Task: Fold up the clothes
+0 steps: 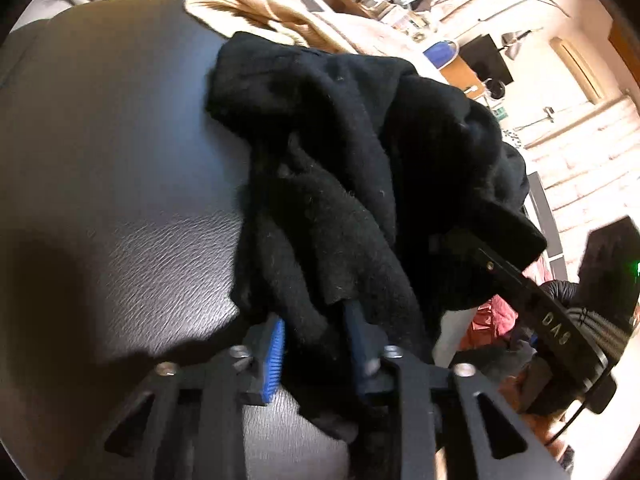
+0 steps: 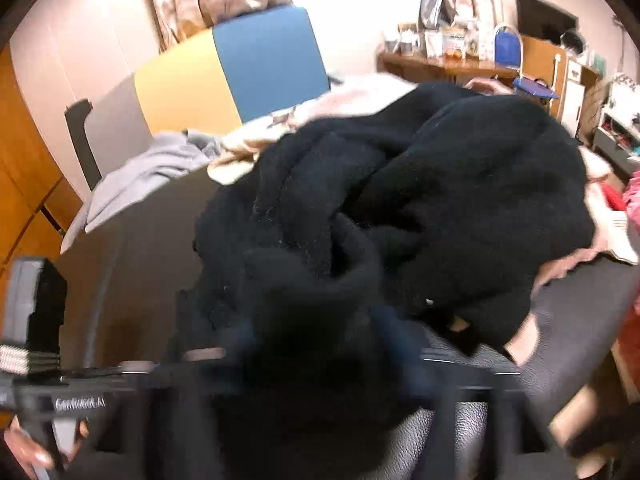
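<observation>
Black sweater bunched on the dark leather surface, spilling off toward 3 o'clock. Left gripper partly closed, fabric pinched between its blue pads. Right gripper blurred and buried under sweater folds; fabric sits between its fingers, can't tell if clamped. Tan cloth at 12 o'clock, partly covered.

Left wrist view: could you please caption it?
Left gripper clamps a crumpled black garment over the dark leather surface.

Black fuzzy garment on a dark leather-grained surface; blue tool pads.
</observation>
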Available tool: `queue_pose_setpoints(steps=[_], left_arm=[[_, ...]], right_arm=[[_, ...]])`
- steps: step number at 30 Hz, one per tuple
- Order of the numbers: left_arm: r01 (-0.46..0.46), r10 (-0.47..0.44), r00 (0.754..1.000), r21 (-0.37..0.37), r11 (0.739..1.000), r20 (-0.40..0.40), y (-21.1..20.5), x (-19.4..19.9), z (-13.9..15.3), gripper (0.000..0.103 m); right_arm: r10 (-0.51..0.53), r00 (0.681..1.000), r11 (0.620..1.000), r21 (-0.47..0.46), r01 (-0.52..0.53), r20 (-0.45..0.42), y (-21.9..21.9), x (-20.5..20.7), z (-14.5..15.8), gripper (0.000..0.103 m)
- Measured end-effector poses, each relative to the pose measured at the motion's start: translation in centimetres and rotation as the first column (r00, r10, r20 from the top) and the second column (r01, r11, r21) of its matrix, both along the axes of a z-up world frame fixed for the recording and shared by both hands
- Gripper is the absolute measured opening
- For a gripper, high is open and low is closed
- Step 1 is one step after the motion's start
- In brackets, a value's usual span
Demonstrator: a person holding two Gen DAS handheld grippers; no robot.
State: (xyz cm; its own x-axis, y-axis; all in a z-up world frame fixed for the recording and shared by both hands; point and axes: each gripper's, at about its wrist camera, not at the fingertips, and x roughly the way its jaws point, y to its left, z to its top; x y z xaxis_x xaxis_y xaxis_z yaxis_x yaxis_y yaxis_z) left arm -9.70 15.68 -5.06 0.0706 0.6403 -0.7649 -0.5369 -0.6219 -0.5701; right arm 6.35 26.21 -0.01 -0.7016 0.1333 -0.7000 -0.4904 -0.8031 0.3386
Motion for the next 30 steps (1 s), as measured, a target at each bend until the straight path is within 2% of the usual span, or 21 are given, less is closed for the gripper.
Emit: queue_pose_setpoints(steps=[2,4,8,12,15,17,20,22,24,26,27,29,30], left_arm=[[0.002,-0.002,1.0,0.014,1.0,-0.002,-0.3,-0.1,0.1,0.01],[-0.025,0.025,1.0,0.039,0.999,-0.003,-1.4,-0.5,0.7,0.007],[-0.111,0.114,0.993,0.093,0.989,-0.024,-5.4,-2.0,2.5,0.005],[-0.218,0.229,0.97,0.117,0.969,-0.083,-11.2,-3.5,4.4,0.005],[-0.326,0.337,0.936,0.111,0.939,-0.097,-16.0,-4.7,4.8,0.003],[-0.419,0.425,0.899,0.073,0.905,-0.106,-19.9,-6.2,4.4,0.002],[-0.538,0.538,0.834,0.037,0.842,-0.123,-25.4,-6.7,3.9,0.0],[-0.576,0.577,0.81,0.038,0.816,-0.101,-28.2,-6.4,3.6,0.002],[-0.574,0.573,0.81,0.028,0.818,-0.129,-28.8,-5.3,3.7,0.005],[-0.513,0.511,0.847,0.023,0.858,-0.147,-27.0,-4.0,3.7,0.013],[-0.478,0.476,0.866,0.025,0.878,-0.15,-25.8,-3.4,3.7,0.016],[-0.407,0.405,0.9,0.016,0.913,-0.161,-23.4,-2.5,3.6,0.018],[-0.37,0.366,0.915,0.007,0.929,-0.171,-22.1,-2.1,3.6,0.019]], right_arm=[[-0.002,1.0,0.998,-0.068,0.0,-0.03,0.5,0.1,-0.3,0.026],[-0.006,0.998,0.991,-0.136,-0.002,-0.06,1.1,0.2,-0.7,0.026],[-0.023,0.993,0.964,-0.266,-0.009,-0.118,2.1,0.7,-1.4,0.026],[-0.091,0.981,0.933,-0.359,0.024,-0.17,2.6,4.7,-2.2,0.026],[-0.142,0.97,0.906,-0.421,0.047,-0.197,2.9,7.6,-2.8,0.026],[-0.158,0.973,0.904,-0.42,0.075,-0.168,2.7,8.8,-3.3,0.026],[-0.162,0.981,0.921,-0.373,0.111,-0.108,2.2,9.9,-3.2,0.028],[-0.119,0.988,0.949,-0.305,0.085,-0.097,1.0,9.1,-2.4,0.028],[-0.051,0.994,0.976,-0.214,0.03,-0.095,-0.6,7.5,-1.0,0.028],[0.017,0.996,0.992,-0.121,-0.028,-0.088,-2.2,5.9,0.4,0.032],[0.051,0.995,0.996,-0.075,-0.057,-0.081,-3.0,5.1,1.1,0.036],[0.117,0.991,0.993,0.018,-0.116,-0.064,-4.6,3.5,2.4,0.054],[0.149,0.987,0.987,0.064,-0.146,-0.053,-5.5,2.7,3.1,0.059]])
